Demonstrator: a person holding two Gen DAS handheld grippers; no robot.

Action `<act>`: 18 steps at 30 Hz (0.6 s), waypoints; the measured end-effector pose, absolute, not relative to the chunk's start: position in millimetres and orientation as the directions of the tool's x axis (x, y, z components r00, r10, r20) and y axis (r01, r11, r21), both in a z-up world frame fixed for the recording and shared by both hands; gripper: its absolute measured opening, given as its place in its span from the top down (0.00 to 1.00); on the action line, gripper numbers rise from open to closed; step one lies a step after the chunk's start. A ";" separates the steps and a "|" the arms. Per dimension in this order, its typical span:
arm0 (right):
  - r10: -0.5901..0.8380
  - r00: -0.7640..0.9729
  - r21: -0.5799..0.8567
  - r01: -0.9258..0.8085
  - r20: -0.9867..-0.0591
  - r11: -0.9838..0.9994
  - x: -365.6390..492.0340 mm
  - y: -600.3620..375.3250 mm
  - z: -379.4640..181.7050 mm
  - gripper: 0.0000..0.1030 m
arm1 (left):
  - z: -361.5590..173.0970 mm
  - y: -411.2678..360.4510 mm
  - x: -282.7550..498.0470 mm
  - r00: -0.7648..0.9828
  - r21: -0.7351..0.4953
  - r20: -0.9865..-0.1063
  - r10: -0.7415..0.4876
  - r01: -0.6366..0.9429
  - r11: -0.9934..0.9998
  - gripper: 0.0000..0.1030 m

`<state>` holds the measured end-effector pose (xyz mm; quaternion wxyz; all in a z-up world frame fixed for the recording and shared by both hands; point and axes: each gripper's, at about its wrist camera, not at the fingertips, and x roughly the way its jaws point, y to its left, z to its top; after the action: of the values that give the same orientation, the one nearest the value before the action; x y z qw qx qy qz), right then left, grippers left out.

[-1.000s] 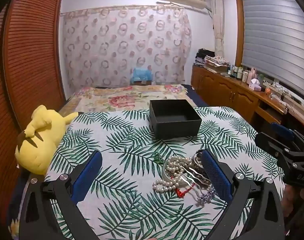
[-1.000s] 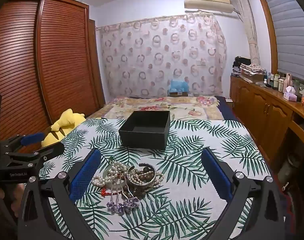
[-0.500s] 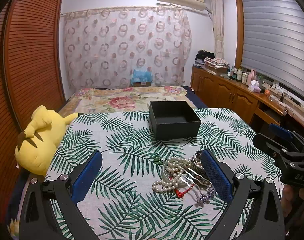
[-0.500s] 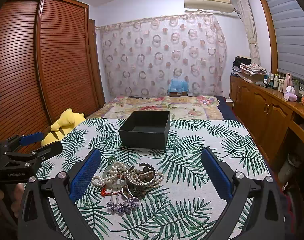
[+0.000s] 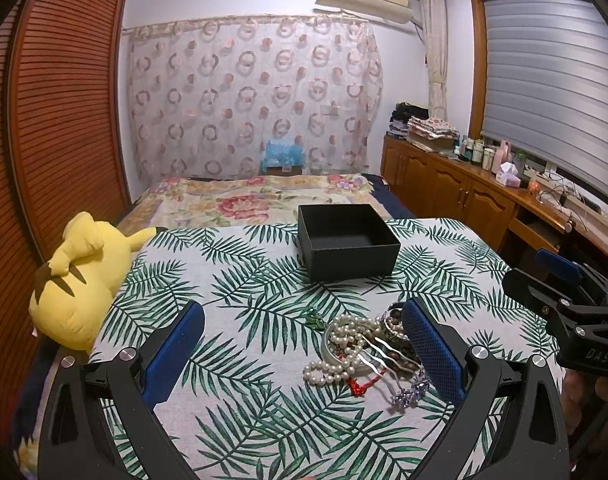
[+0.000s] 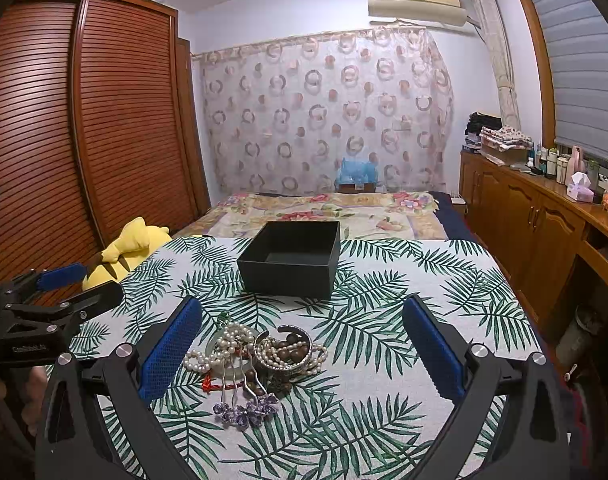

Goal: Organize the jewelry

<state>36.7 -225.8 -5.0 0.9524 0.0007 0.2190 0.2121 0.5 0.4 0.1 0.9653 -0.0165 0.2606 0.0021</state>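
Jewelry pile (image 6: 256, 356): lower centre, on leaf-print tabletop (image 6: 384, 320), beside right gripper (image 6: 304, 344)'s left finger; left gripper (image 5: 304, 344)'s right finger overlaps it. Both fingers apart, empty. Black box (image 6: 292, 260) beyond.

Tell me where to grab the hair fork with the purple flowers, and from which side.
Grip the hair fork low on its wavy silver prongs, just above the purple flower cluster. Come from above on the near side with the open right gripper. That end lies free on the leaf-print cloth, while the prong tips are tangled among the pearl strands, so expect some snagging.
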 end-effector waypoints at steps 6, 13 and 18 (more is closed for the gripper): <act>0.404 0.814 0.094 -0.404 -0.417 0.910 36.3 -225.6 -5.1 0.02 | 0.1 0.6 0.2 0.865 -0.032 -0.502 -0.004 -0.013 0.999 0.07; 0.405 0.814 0.094 -0.404 -0.416 0.910 35.6 -225.4 -4.6 0.02 | 6.6 0.9 -0.9 0.865 -0.033 -0.502 -0.005 -0.013 0.999 0.07; 0.404 0.815 0.094 -0.404 -0.416 0.910 35.3 -225.5 -4.4 0.02 | 5.9 1.0 -1.3 0.866 -0.033 -0.501 -0.006 -0.013 0.999 0.07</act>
<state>35.3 -225.5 -4.4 0.9525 0.0005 0.2185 0.2122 -1.3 1.0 5.9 0.9656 -0.0178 0.2593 0.0019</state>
